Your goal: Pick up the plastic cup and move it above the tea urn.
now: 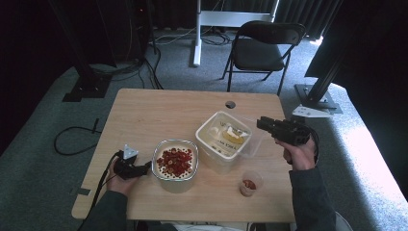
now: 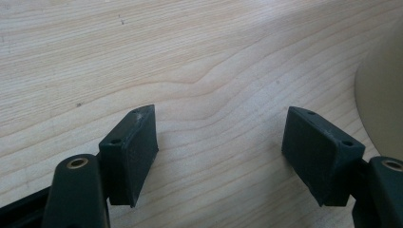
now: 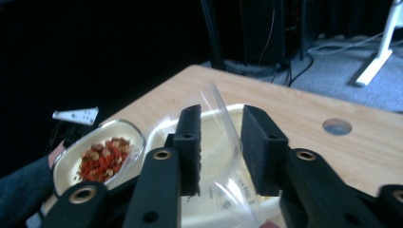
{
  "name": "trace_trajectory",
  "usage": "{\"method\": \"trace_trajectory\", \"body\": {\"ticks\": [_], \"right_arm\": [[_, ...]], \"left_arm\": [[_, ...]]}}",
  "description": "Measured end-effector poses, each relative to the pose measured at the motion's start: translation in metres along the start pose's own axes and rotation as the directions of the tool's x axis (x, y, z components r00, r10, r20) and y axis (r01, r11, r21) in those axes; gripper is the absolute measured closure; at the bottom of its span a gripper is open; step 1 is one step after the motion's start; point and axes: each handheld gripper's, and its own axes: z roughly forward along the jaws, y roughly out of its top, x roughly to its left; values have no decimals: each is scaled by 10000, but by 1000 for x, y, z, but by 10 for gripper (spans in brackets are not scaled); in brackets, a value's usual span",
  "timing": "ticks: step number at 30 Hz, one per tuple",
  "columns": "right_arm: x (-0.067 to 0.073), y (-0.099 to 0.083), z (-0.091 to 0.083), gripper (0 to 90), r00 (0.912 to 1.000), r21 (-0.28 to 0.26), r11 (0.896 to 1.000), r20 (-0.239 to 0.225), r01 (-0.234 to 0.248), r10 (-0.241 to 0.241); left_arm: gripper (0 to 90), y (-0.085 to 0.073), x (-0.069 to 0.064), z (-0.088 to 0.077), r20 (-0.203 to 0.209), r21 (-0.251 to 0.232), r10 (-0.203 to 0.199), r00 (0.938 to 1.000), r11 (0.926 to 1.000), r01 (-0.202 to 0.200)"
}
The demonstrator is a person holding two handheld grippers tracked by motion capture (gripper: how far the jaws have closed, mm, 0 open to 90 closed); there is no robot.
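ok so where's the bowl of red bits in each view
high view: bowl of red bits, lower centre of the table, just right of the left gripper.
left gripper view: a pale curved edge at the far right, probably its wall.
right gripper view: lower left, left of the jaws.
shared landmark: the clear container beside it.

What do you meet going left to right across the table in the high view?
Left claw → bowl of red pieces → clear container → small cup → right claw, holding up the container's clear lid.
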Motion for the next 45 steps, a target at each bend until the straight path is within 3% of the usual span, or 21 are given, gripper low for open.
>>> {"method": "trace_trajectory", "body": {"ticks": [5,18,27,29,33,36,45], "right_arm": [[-2,1,-4,609,9999,-260,9997,126,-8,11],[-1,-10,-1,560,9956,165,9991,841,392,-404],[1,-37,-2,553,9841,595,9970,1674,505,-598],[3,-51,-4,522,9777,881,9943,1959,598,-761],[3,-60,-6,522,9767,994,9932,1994,604,-794],[1,-73,-10,527,9708,1172,9911,2233,629,-880],[-3,-87,-20,540,9632,1189,9911,2535,602,-890]], "left_arm": [[283,0,0,0,1,0,-1,10000,10000,1],[283,0,0,0,13,5,-12,10000,10000,12],[283,0,0,0,4,9,-1,10000,10000,1],[283,0,0,0,1,9,-5,10000,10000,5],[283,0,0,0,2,-5,-3,10000,10000,3],[283,0,0,0,8,-8,0,10000,10000,0],[283,0,0,0,-1,4,3,10000,10000,-3]]}}
